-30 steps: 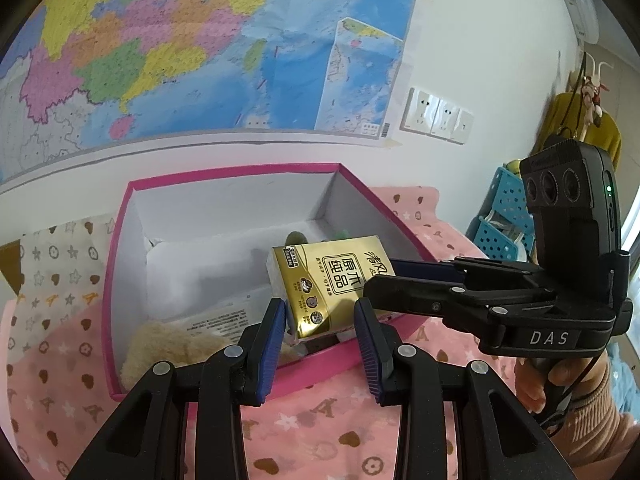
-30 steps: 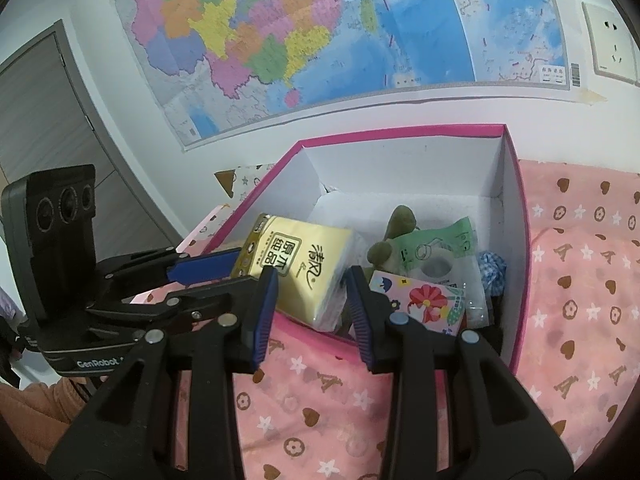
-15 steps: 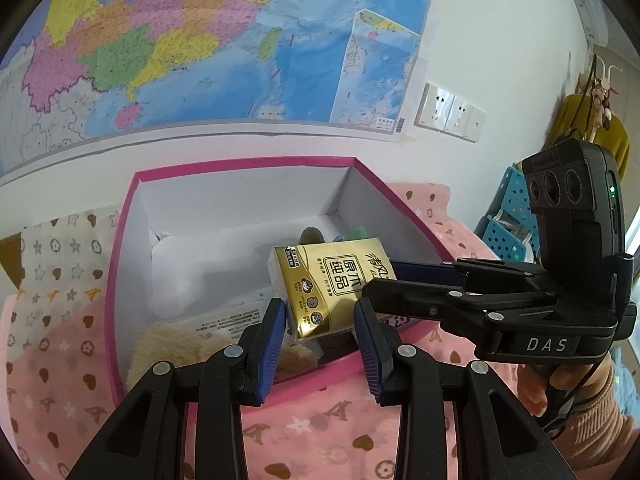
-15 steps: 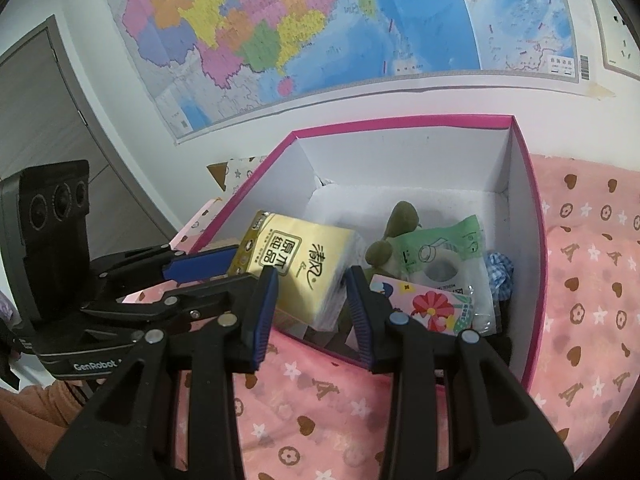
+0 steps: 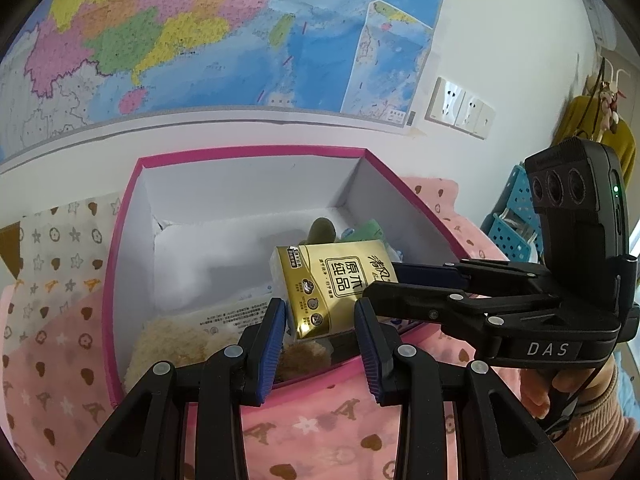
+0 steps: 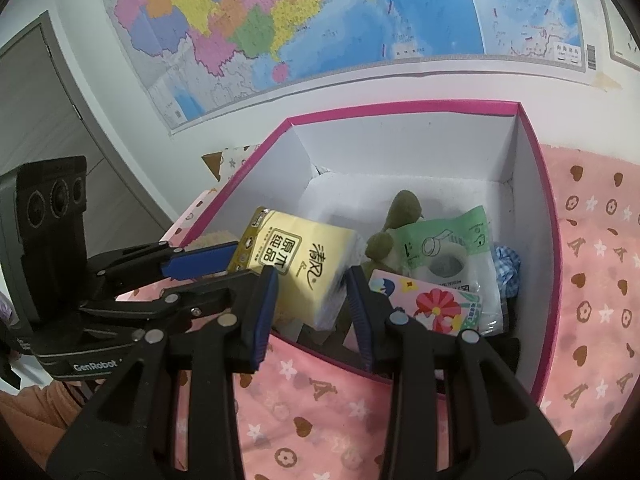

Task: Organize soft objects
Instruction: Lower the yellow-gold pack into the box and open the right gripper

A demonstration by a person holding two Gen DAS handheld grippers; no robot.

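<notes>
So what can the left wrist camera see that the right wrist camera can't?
Only the left wrist view shows the fluffy beige plush, the wall sockets and the blue basket. Only the right wrist view shows the floral pack, the green tape packet and the grey door. Both show the gold tissue pack held over the pink box, the map and the olive plush.

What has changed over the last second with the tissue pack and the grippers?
Nothing visibly. The left gripper and right gripper stay clamped on the yellow tissue pack over the near side of the pink box; its contents lie as before.
</notes>
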